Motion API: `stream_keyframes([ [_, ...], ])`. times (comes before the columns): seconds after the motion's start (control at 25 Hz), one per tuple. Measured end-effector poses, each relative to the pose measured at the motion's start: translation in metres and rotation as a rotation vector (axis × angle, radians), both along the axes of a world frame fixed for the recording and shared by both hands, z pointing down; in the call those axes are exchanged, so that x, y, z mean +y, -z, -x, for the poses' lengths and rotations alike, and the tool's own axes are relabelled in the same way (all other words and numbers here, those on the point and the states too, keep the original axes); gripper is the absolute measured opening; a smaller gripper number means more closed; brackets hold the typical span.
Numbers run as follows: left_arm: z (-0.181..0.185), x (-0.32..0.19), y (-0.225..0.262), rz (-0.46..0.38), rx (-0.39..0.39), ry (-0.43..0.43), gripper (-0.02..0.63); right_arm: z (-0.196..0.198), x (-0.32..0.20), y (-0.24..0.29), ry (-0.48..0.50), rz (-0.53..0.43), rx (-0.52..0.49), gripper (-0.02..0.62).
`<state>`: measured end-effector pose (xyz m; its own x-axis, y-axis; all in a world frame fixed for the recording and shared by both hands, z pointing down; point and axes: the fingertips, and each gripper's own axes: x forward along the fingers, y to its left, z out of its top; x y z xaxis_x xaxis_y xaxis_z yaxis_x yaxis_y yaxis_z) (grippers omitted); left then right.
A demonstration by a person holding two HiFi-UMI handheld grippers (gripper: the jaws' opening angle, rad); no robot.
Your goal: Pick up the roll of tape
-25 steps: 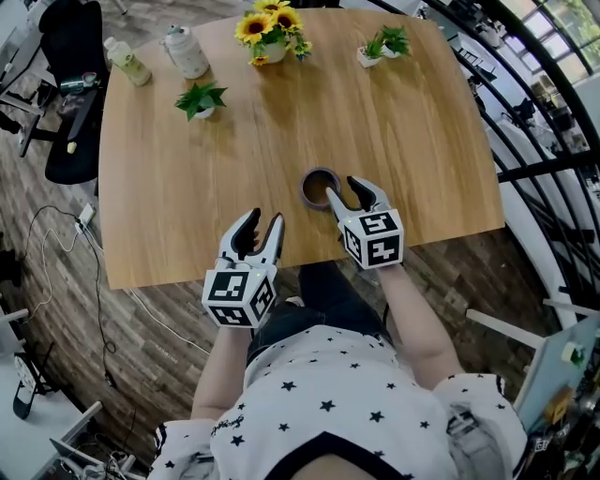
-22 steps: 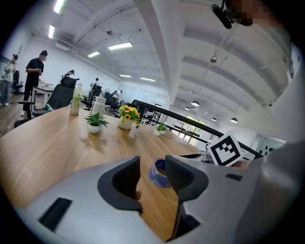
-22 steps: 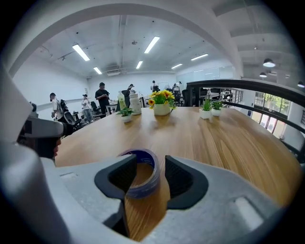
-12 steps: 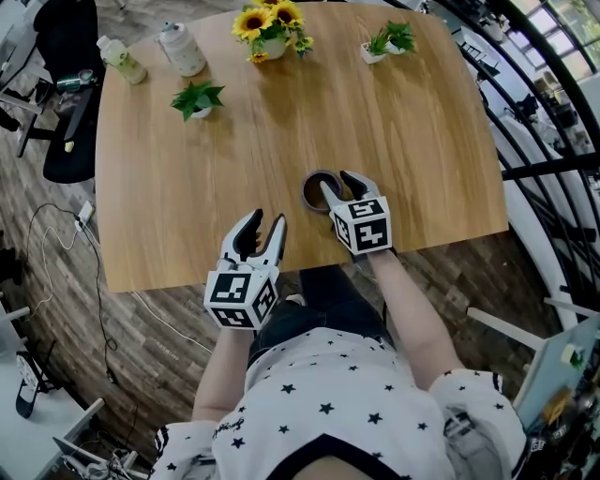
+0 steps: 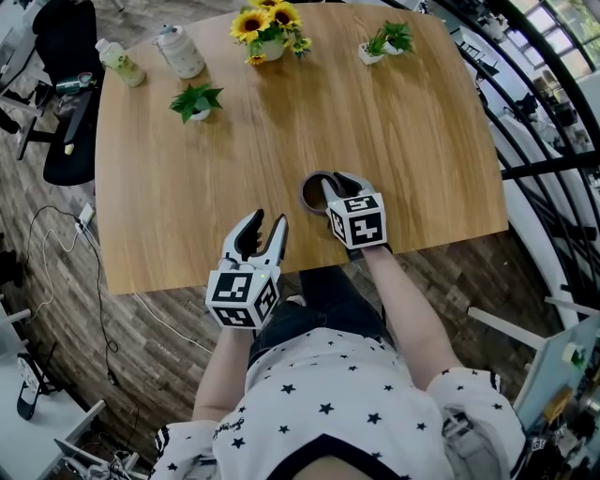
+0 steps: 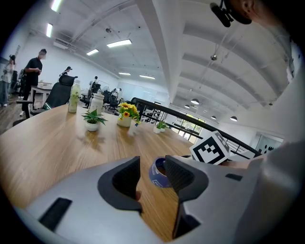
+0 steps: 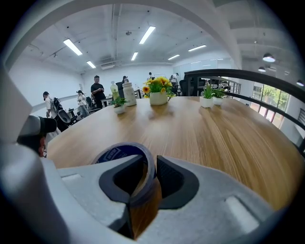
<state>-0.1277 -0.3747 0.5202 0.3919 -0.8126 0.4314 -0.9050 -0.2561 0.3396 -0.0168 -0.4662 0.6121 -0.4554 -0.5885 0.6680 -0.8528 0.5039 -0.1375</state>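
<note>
astride the tape roll (image 7: 119, 153) wall, closing right gripper (image 7: 150, 164) fingers (image 7: 172, 183), seemingly in contact

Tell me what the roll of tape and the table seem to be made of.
The roll of tape looks like plastic film: glossy brownish wall, blue printed band. The table seems wood or wood-look laminate: fine grain lines, soft sheen.

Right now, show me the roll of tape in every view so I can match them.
Head view: roll of tape, centre, near the table's front edge.
Left gripper view: low centre.
Right gripper view: bottom centre, its wall between the closing right tongs.
Shared landmark: sunflowers at the far end.
</note>
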Motion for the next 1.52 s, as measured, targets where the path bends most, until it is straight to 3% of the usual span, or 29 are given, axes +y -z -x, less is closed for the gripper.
stream_keyframes([
  [0.64, 0.003, 0.022, 0.022, -0.045, -0.005, 0.017, 0.16, -0.008, 0.015, 0.031, -0.04, -0.075, -0.006, 0.083],
  [1.52, -0.006, 0.112, 0.063, -0.14, -0.02, -0.009, 0.16, -0.021, 0.118, 0.119, -0.071, -0.248, -0.086, 0.078],
])
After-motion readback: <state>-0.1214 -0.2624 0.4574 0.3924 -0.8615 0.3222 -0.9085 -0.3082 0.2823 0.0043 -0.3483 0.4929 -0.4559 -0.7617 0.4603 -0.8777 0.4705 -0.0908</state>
